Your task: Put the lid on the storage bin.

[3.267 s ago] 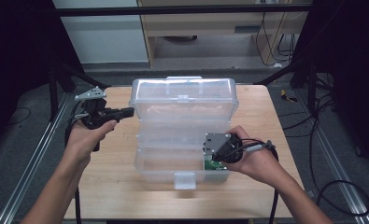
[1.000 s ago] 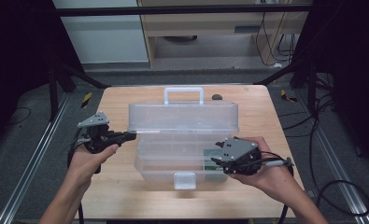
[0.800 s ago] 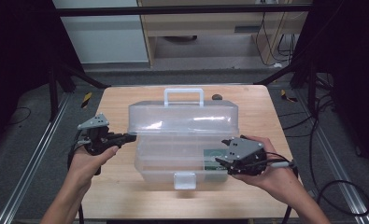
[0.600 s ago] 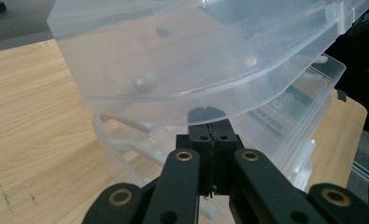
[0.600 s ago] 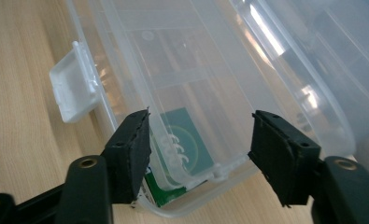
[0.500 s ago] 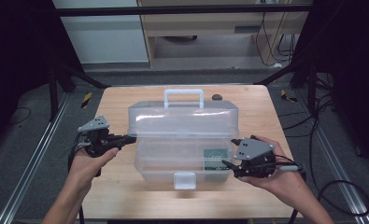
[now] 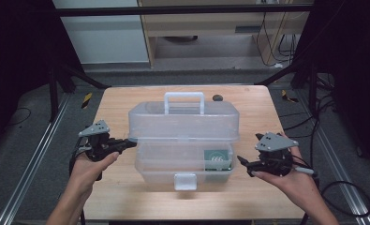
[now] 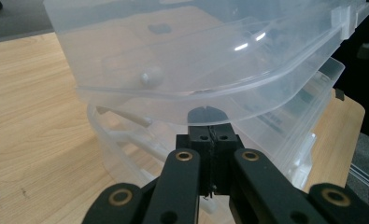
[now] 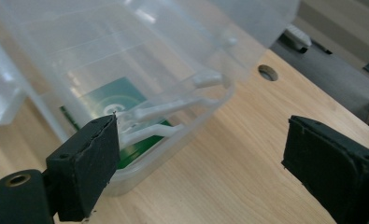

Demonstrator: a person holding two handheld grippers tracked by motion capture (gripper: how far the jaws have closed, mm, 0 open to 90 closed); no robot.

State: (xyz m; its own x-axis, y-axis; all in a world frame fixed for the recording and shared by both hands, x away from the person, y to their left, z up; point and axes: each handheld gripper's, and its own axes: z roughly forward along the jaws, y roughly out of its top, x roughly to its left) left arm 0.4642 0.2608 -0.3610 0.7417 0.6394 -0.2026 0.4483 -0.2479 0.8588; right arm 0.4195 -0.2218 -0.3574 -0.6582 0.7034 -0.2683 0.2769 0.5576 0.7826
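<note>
So the clear plastic toolbox (image 7: 183,140) sits mid-table (image 7: 126,197) with its upper tier swung up over the base, and the green card (image 7: 217,159) inside the bottom tray reads "666" (the smaller print's too blurry). Left gripper (image 7: 126,143) has its jaws pressed fully together, tips right at the upper tier's rim, holding nothing. Right gripper (image 7: 243,163) is spread wide and empty, just beside the box's right end.

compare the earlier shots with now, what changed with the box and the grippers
The clear box's lid swung from laid open to nearly shut over the base. The right gripper drew back off the box, jaws open. The left gripper stays shut at the lid's left edge; the green card stayed inside.
</note>
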